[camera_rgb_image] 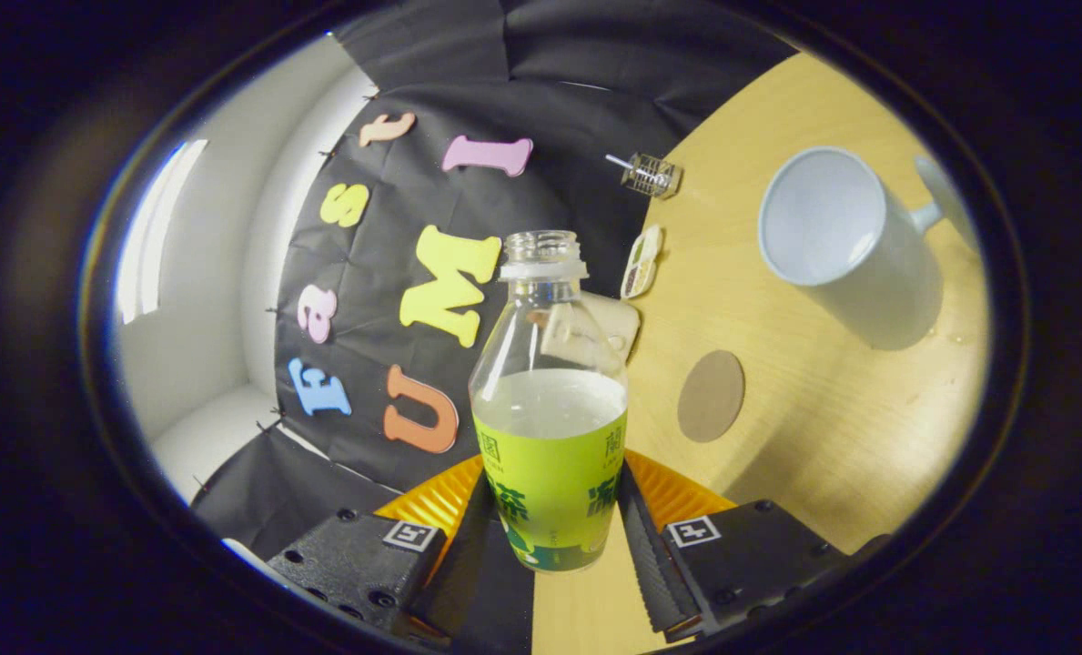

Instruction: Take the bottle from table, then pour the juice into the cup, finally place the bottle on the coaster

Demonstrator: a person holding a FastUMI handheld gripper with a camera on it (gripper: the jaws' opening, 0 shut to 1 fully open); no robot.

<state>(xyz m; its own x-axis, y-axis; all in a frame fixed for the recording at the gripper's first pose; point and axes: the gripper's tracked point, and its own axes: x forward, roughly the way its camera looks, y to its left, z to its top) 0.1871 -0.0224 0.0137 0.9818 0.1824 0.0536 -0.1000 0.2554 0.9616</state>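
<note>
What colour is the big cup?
White, inside and out. The cup shows best in the gripper view, beyond the held bottle.

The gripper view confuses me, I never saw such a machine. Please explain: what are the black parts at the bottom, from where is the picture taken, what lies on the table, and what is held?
A person carries a two-finger gripper. The camera rides on it, looking forward along its black fingers. They clamp an uncapped bottle, part full of juice. Beyond it on the wooden table are a white cup, a round coaster and a small glass jar.
</note>
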